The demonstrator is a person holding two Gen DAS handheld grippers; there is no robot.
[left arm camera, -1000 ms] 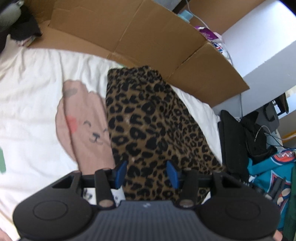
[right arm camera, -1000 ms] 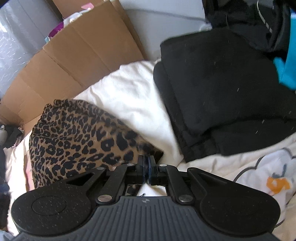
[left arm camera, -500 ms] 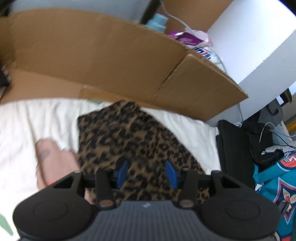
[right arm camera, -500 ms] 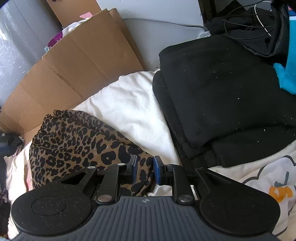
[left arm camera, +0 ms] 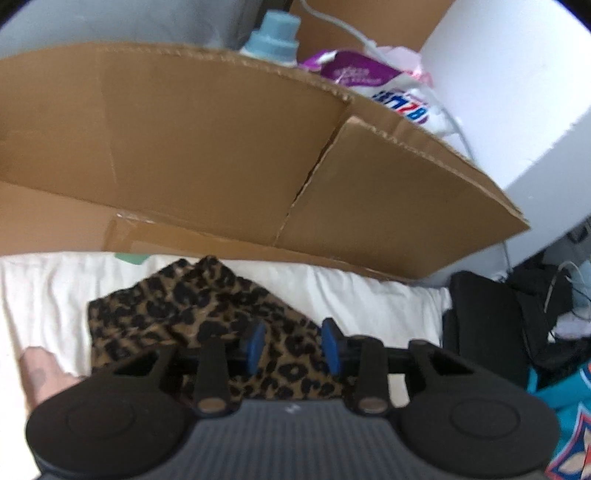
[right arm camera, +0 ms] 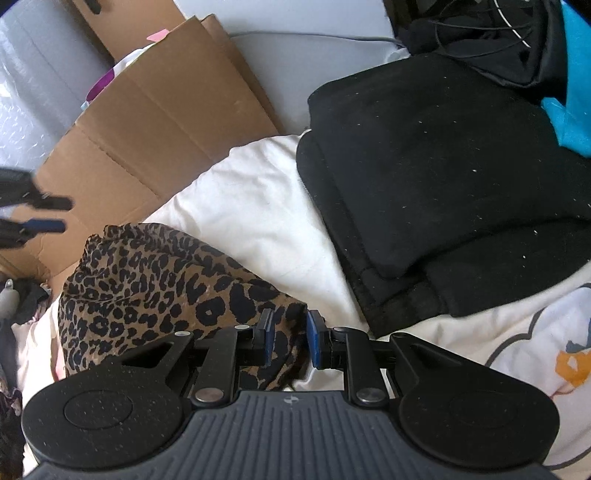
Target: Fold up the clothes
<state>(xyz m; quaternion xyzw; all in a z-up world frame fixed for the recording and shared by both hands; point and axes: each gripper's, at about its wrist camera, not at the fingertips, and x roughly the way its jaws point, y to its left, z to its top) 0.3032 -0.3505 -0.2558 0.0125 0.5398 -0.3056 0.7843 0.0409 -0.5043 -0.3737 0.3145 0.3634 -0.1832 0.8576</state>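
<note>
A leopard-print garment point(left arm camera: 192, 314) lies folded on the white bedding point(left arm camera: 48, 295). In the left wrist view my left gripper point(left arm camera: 291, 345) hovers open above the garment's near part, nothing between its blue pads. In the right wrist view the same leopard garment point(right arm camera: 155, 280) lies to the left, and my right gripper point(right arm camera: 289, 338) is open with the garment's near corner lying loose between its pads. The left gripper's fingers point(right arm camera: 44, 214) show blurred at the far left of that view.
Flattened brown cardboard point(left arm camera: 229, 155) stands behind the bed, with a bottle point(left arm camera: 273, 33) and packets beyond it. A stack of folded black clothes point(right arm camera: 454, 192) lies right of the leopard garment. Teal fabric point(left arm camera: 561, 391) and cables lie at the right edge.
My right gripper, shut on the garment's corner a second ago, has opened and let it go. My left gripper has lifted and tilted toward the cardboard, staying open.
</note>
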